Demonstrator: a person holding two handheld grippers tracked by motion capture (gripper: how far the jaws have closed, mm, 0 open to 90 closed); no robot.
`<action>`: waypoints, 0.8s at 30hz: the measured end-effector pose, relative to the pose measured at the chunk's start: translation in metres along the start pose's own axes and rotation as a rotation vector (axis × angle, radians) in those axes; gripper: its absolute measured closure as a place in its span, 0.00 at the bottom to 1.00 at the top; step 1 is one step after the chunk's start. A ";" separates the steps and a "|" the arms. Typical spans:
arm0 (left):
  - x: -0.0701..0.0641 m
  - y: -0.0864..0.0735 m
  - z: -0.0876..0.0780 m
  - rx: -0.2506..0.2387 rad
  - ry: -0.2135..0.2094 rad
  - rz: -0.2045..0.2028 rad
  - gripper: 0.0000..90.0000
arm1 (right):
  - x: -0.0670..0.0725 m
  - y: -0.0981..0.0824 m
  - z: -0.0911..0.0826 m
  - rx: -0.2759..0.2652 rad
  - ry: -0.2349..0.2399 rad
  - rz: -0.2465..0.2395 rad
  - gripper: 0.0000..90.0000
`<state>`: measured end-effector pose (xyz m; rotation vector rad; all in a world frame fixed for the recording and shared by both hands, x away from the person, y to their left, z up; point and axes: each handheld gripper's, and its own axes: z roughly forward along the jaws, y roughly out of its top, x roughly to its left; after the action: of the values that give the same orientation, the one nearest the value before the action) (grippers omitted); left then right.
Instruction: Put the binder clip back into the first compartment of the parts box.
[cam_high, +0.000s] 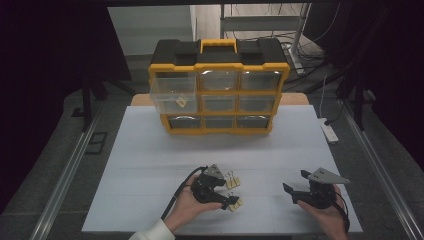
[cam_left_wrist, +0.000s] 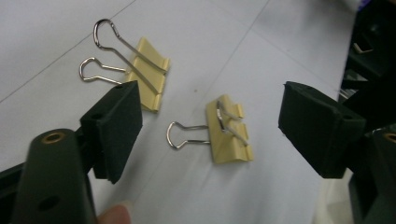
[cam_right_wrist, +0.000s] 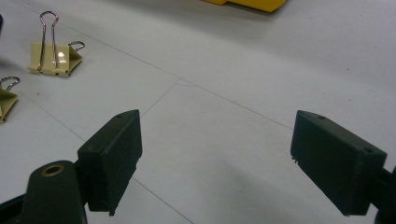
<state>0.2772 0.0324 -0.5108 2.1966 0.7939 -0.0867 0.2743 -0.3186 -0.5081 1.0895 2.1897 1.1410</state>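
Observation:
Two yellow binder clips with wire handles lie on the white table cover near its front. In the high view, one clip (cam_high: 233, 182) and the other clip (cam_high: 236, 203) sit just at the tips of my left gripper (cam_high: 227, 192). In the left gripper view, the nearer clip (cam_left_wrist: 231, 135) lies flat between the wide-open jaws of my left gripper (cam_left_wrist: 217, 128), touched by neither pad. The farther clip (cam_left_wrist: 149, 74) lies partly behind the left pad. My right gripper (cam_high: 296, 182) rests open to the right, nothing between its jaws (cam_right_wrist: 217, 158). Both clips (cam_right_wrist: 53, 58) (cam_right_wrist: 5, 102) appear at its far left.
A yellow and black drawer organizer (cam_high: 218, 90) stands at the back of the table. Its top-left clear drawer (cam_high: 172, 92) is pulled out, with a small item inside. A white power strip (cam_high: 330, 131) lies off the table's right edge.

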 end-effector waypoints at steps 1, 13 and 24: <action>0.001 0.000 0.001 0.002 -0.002 -0.002 0.30 | 0.000 0.000 0.000 0.000 0.000 0.000 0.19; 0.002 -0.002 0.004 0.009 -0.182 -0.015 0.94 | 0.000 0.000 0.000 0.001 0.000 -0.002 0.19; 0.003 -0.001 -0.007 -0.061 -0.222 -0.032 0.99 | 0.000 0.000 0.000 0.000 -0.001 -0.002 0.19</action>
<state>0.2774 0.0395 -0.5071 2.0743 0.6975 -0.3124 0.2740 -0.3186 -0.5080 1.0875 2.1893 1.1391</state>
